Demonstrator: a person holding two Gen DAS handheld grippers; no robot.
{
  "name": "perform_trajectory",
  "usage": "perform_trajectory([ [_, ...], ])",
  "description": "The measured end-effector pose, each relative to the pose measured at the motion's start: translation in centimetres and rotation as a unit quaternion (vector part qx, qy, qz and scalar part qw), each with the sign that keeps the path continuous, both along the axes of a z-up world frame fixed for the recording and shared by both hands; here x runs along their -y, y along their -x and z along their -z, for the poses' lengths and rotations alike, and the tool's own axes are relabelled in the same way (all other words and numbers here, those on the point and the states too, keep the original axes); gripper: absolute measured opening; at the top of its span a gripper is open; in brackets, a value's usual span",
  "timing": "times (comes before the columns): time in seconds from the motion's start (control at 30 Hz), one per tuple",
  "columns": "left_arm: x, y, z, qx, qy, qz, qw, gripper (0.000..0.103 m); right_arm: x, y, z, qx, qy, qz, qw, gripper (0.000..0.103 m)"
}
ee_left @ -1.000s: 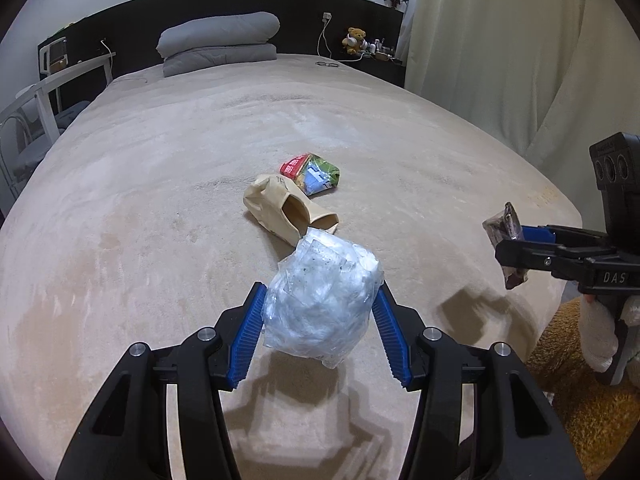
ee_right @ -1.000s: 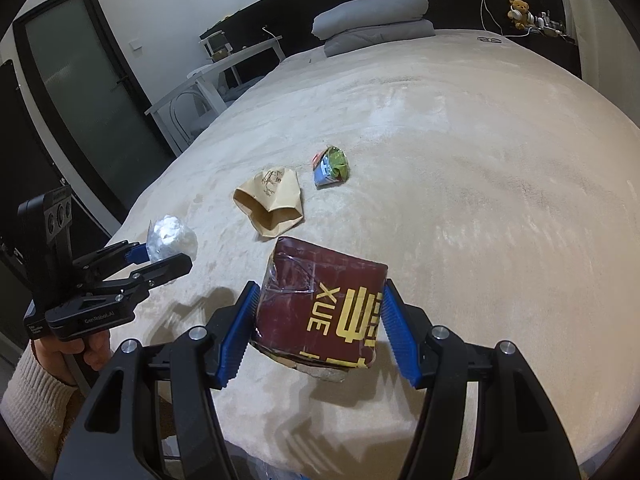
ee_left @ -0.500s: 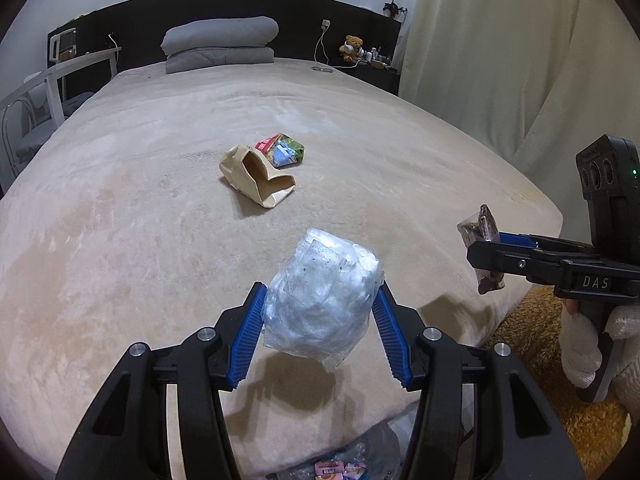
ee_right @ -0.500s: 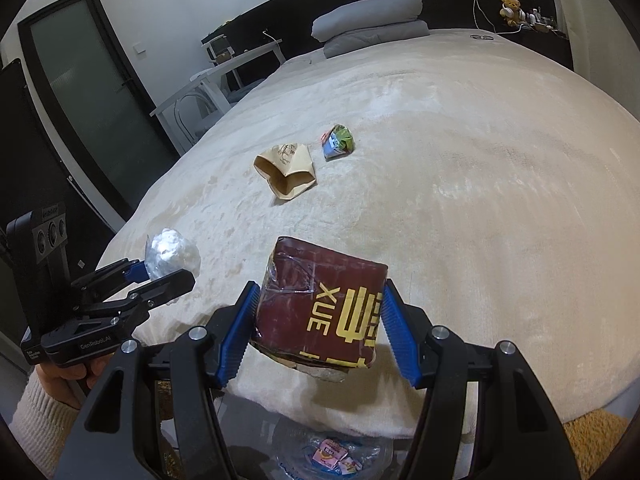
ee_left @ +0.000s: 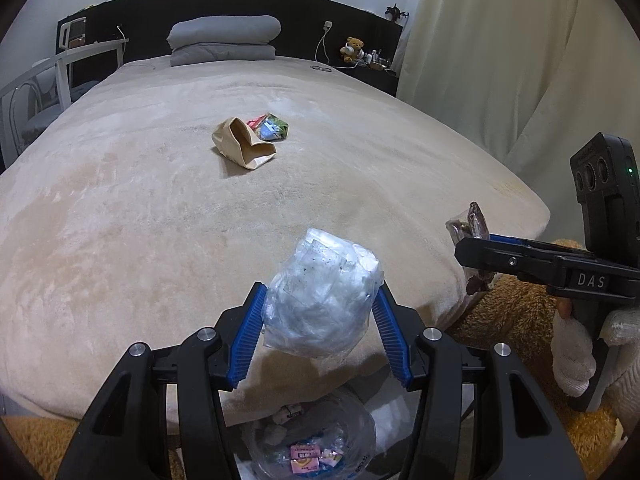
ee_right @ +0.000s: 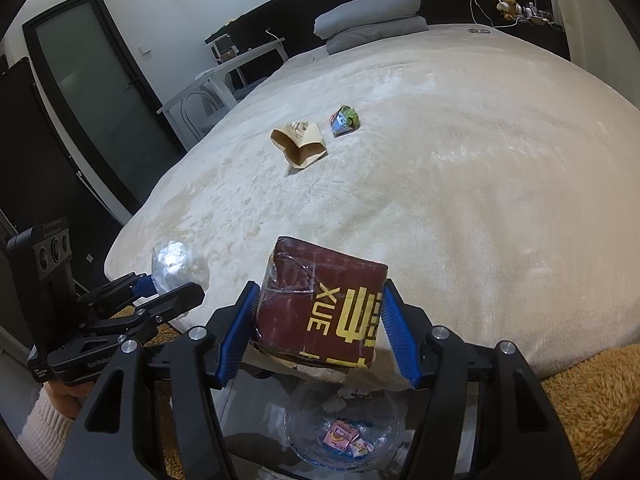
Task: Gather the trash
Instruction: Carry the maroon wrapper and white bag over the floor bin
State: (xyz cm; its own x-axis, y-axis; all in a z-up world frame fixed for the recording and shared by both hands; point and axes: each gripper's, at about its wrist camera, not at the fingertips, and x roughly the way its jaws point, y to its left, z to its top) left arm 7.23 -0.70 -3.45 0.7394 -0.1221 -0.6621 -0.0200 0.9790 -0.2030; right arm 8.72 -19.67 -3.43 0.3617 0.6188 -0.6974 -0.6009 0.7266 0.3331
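Both grippers tilt downward, left gripper point(ee_left: 318, 312) clamping crumpled plastic point(ee_left: 320, 304), right gripper point(ee_right: 318, 320) perhaps a carton point(ee_right: 320, 312).

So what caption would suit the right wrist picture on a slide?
Right gripper carries a maroon packet off the bed toward the lined bin.

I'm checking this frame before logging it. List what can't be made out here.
- Trash bin, both wrist views: rim and sides cut off by the lower edge and the gripper frames.
- Small items by the teddy bear, left wrist view: too small to identify.
- Dark red wrapper, left wrist view: mostly hidden behind the right gripper.
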Motion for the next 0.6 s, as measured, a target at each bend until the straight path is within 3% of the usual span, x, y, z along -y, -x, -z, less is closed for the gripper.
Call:
perform_trajectory([
  [0.6,2.5,4.2,2.0,-0.018,0.034,-0.003,0.9993,0.053,0.5,4.3,2.2,-0.031,0.002,-0.021,0.999,0.061],
])
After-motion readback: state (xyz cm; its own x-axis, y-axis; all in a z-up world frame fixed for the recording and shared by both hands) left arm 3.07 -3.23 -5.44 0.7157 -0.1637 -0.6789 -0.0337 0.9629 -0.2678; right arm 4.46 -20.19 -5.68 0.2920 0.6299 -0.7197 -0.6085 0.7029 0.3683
